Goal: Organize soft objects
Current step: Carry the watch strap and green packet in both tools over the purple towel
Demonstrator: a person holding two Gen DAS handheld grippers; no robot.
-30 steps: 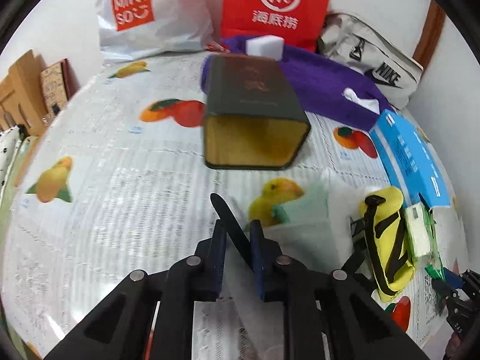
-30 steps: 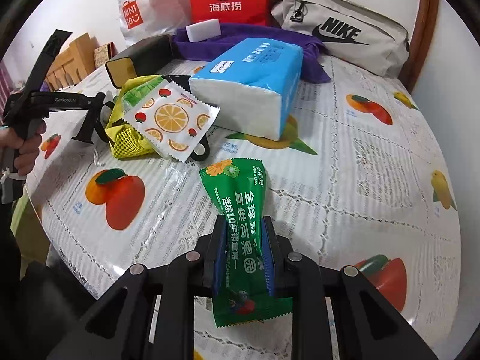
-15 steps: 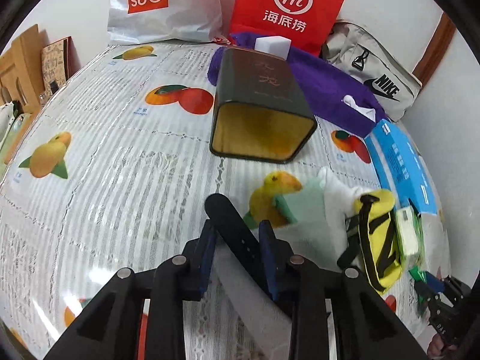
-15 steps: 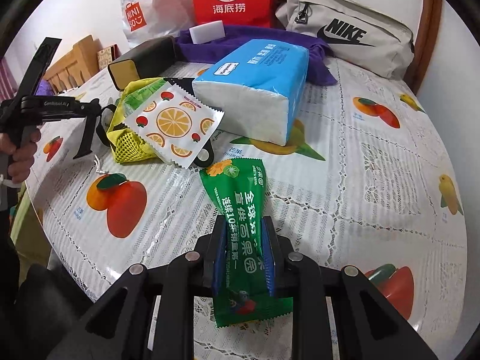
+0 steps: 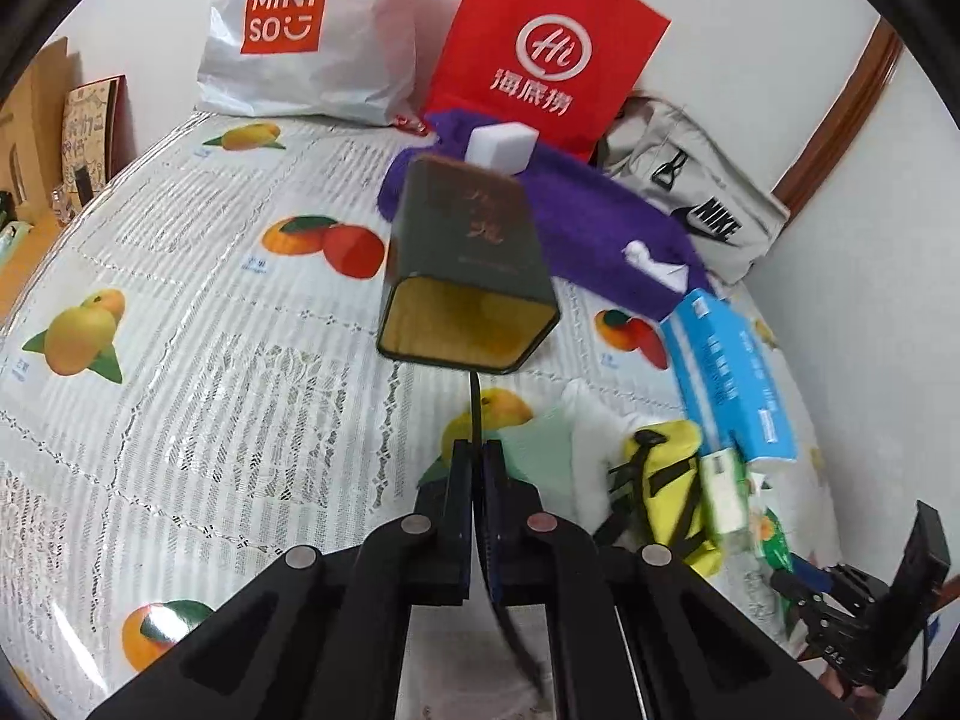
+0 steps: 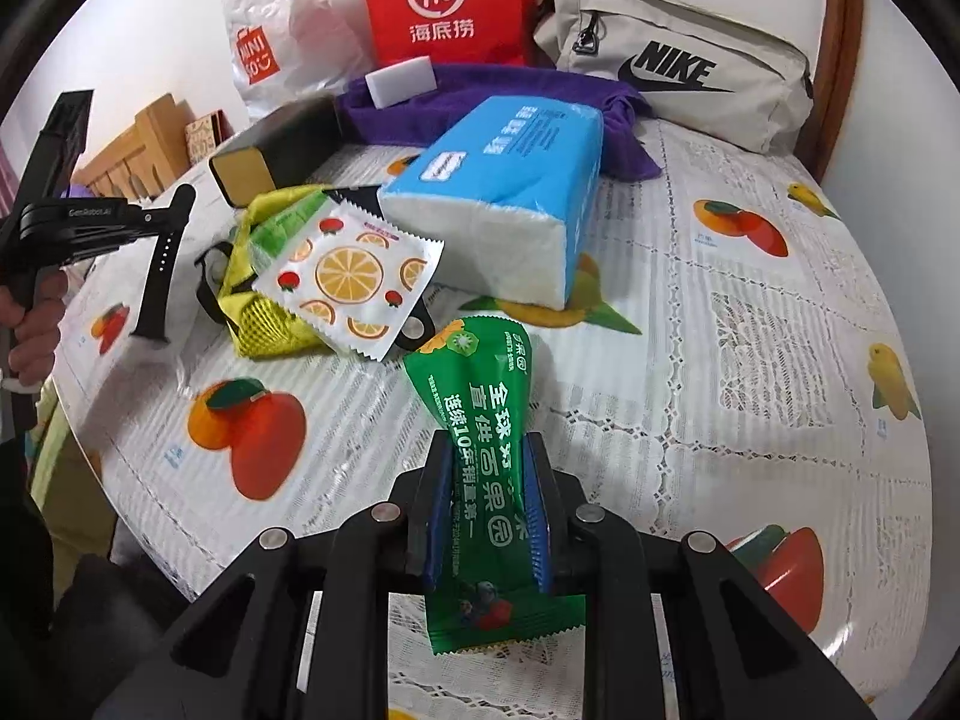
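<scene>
A table [image 5: 198, 396] covered in a fruit-printed lace cloth holds scattered soft goods. In the left wrist view, the left part of the cloth lies bare up to its rounded edge. At the far side a white Miniso bag [image 5: 300, 36] and a red paper bag [image 5: 540, 54] stand against the wall. In front of them a dark green tin [image 5: 468, 276] lies on its side, its open mouth facing the camera and showing a gold interior with nothing visible in it. Behind it a purple towel [image 5: 600, 234] carries a white sponge block [image 5: 501, 145]. The left gripper [image 5: 477, 456] is pinched fully together on a thin black strap [image 5: 475, 402] that rises just before the tin's mouth. To the right, a yellow mesh pouch [image 5: 666, 480] and a blue tissue pack [image 5: 726, 372] crowd the table's right side. In the right wrist view, the strap [image 6: 161, 276] hangs from the left gripper at the left edge. A fruit-print sachet [image 6: 354, 282] lies on the yellow pouch beside the tissue pack. The right gripper [image 6: 489, 480] clamps a green snack packet [image 6: 486, 480] above open cloth. A beige Nike bag [image 6: 678, 78] rests at the far right.
</scene>
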